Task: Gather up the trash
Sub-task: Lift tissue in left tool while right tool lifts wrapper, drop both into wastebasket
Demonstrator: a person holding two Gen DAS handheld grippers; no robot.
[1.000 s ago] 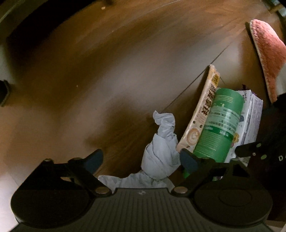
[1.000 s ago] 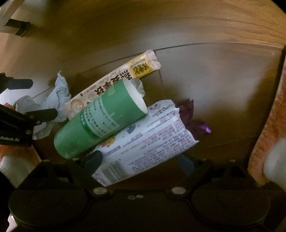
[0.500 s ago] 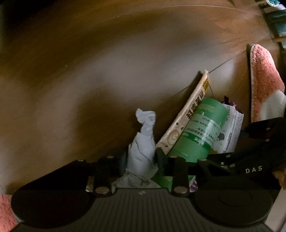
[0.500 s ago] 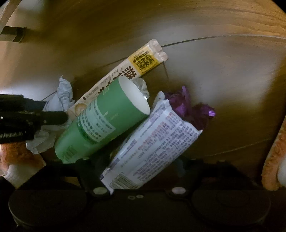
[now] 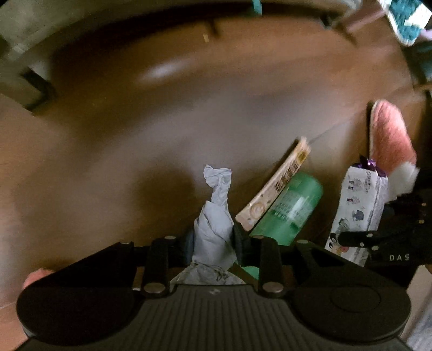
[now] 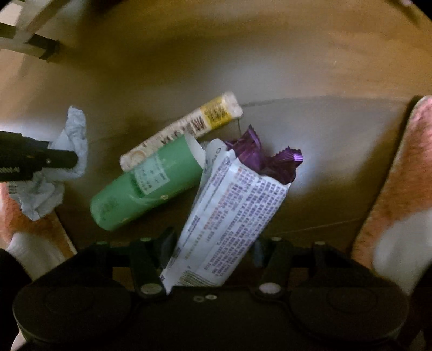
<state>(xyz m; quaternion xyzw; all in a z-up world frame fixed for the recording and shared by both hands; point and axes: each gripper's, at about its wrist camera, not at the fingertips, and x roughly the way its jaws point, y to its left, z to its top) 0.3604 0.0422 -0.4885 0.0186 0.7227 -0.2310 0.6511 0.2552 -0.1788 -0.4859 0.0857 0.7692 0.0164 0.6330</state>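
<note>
My left gripper is shut on a crumpled grey-white tissue, held off the brown wooden floor. The tissue also shows in the right wrist view. The jaws of my right gripper are closing, and its pads press a white printed snack packet, tilted and raised. A purple foil wrapper sticks out of the packet's top. A green paper cup lies on its side on the floor, next to a long beige wrapper.
A person's feet in pink fluffy slippers stand on either side of the trash. A pale furniture leg is at the far left. A teal cloth lies at the far right.
Both grippers went from open to closed. The left one clamped the tissue and rose with it. The right one clamped the white packet and lifted it away from the green cup.
</note>
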